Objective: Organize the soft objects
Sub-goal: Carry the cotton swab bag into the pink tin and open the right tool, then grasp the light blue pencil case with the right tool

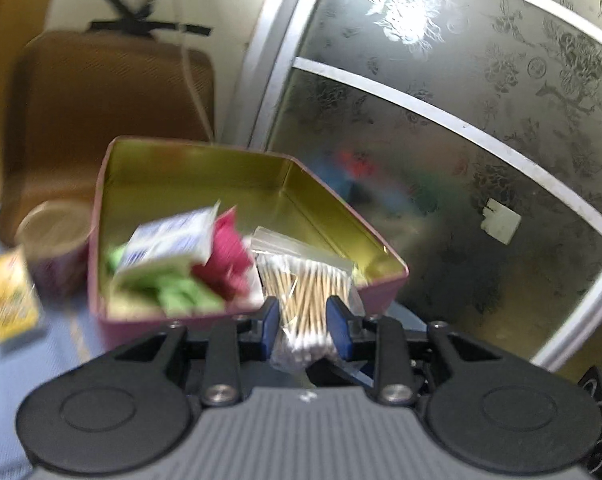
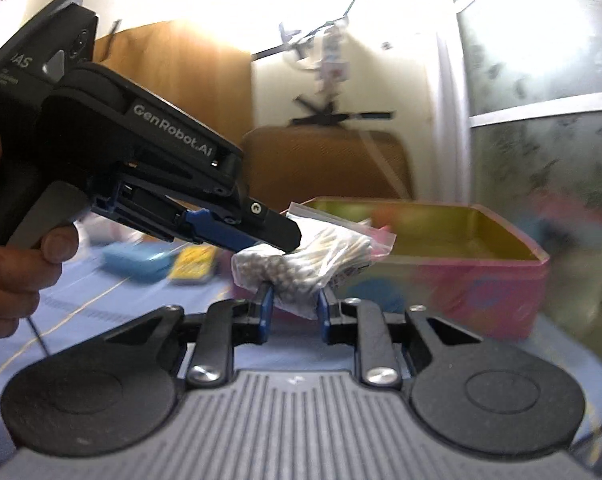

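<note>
Here, going from the left side: on the blue cloth [image 1: 57,344] there is one yellow box [image 1: 11,300], then one round cup [image 1: 55,242], both just beside the pink tin [image 1: 381,294]. The tin is one, open, gold inside, and in its left part lie some soft packets: one blue-white pack [image 1: 173,236], one red packet [image 1: 231,258], and green packets [image 1: 181,296] that I cannot count because of blur.

To the right of these is the one bag of cotton swabs [image 1: 307,300]. The left gripper [image 1: 304,320] pinches it between its blue fingers [image 1: 269,320], and the bag's upper end hangs over the tin's near wall. In the right wrist view the right gripper [image 2: 292,308] has its fingers around the lower end of the same bag [image 2: 313,260], and they seem to press it, so the bag looks held by both grippers at once. Behind it, in this view, one blue case [image 2: 135,258] lies on the cloth.

The risk, in my judgement: if both grippers pull apart, the thin plastic may tear or its zip may open, and the swabs will spill. If both let go early, the bag can fall on the tin's edge and slide outside. The tin is light and could also be pushed along the cloth.
</note>
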A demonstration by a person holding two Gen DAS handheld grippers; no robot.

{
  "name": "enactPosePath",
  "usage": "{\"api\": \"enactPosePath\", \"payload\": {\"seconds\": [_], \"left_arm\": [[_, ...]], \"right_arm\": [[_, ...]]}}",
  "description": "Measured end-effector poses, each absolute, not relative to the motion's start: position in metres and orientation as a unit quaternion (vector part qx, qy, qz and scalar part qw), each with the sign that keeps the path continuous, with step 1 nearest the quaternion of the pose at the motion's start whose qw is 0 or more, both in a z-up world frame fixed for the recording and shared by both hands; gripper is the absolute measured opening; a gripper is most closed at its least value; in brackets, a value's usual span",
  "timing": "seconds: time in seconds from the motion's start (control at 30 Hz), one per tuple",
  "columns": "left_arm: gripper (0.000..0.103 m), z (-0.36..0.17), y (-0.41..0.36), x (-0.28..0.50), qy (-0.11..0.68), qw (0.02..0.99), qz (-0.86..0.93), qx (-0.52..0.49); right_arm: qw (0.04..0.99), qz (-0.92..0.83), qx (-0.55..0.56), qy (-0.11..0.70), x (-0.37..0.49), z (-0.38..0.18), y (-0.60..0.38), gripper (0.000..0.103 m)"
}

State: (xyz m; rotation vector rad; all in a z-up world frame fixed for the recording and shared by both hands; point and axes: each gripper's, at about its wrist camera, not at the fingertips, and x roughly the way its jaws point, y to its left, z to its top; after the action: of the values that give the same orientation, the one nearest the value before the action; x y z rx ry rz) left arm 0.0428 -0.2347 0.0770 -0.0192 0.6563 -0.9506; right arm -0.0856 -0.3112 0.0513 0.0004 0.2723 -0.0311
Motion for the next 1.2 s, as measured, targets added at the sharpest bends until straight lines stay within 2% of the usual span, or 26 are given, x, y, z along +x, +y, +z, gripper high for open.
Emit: {"api": "enactPosePath", "payload": {"seconds": [0.13, 0.2, 0.3, 0.33, 0.4, 0.5, 0.7, 0.9, 1.0, 1.1, 1.17, 1.2], "left_arm": [[0.027, 0.075, -0.27, 0.066, 0.313, 0.842, -0.438, -0.007], [0.032, 0.074, -0.28, 0.075, 0.306, 0.851, -0.426, -0.008], [0.034, 0.068, -0.294, 0.082, 0.309, 0.859, -0.407, 0.012], [0.035, 0.066, -0.295, 0.083, 0.308, 0.861, -0.404, 0.019], [0.041, 0.065, -0.291, 0.079, 0.302, 0.865, -0.4, 0.025], [0.045, 0.069, -0.271, 0.067, 0.281, 0.873, -0.399, 0.025], [0.051, 0.069, -0.18, 0.047, 0.256, 0.893, -0.37, -0.013], [0.052, 0.032, -0.058, 0.058, 0.297, 0.933, -0.201, -0.042], [0.052, 0.014, -0.004, 0.065, 0.306, 0.945, -0.102, -0.055], [0.051, 0.0, 0.034, 0.071, 0.312, 0.944, -0.05, -0.091], [0.053, -0.004, 0.046, 0.068, 0.292, 0.95, -0.042, -0.107], [0.054, -0.004, 0.051, 0.066, 0.286, 0.95, -0.048, -0.12]], "right_arm": [[0.987, -0.044, 0.024, 0.151, -0.056, 0.058, -0.344, 0.026], [0.986, -0.054, 0.029, 0.154, -0.042, 0.057, -0.356, 0.027], [0.986, -0.078, 0.011, 0.15, -0.027, 0.057, -0.36, 0.031], [0.985, -0.083, 0.011, 0.151, -0.022, 0.056, -0.362, 0.038], [0.984, -0.09, 0.02, 0.153, -0.018, 0.054, -0.368, 0.046], [0.985, -0.079, 0.046, 0.146, -0.025, 0.055, -0.368, 0.047], [0.99, -0.052, 0.04, 0.126, -0.039, 0.057, -0.341, 0.047], [0.989, 0.05, -0.001, 0.141, -0.031, 0.066, -0.282, 0.047], [0.969, 0.15, -0.022, 0.197, 0.003, 0.063, -0.242, 0.051], [0.951, 0.215, -0.057, 0.216, 0.046, 0.056, -0.204, 0.054], [0.941, 0.245, -0.089, 0.217, 0.076, 0.052, -0.18, 0.059], [0.939, 0.25, -0.107, 0.211, 0.09, 0.05, -0.17, 0.067]]}}
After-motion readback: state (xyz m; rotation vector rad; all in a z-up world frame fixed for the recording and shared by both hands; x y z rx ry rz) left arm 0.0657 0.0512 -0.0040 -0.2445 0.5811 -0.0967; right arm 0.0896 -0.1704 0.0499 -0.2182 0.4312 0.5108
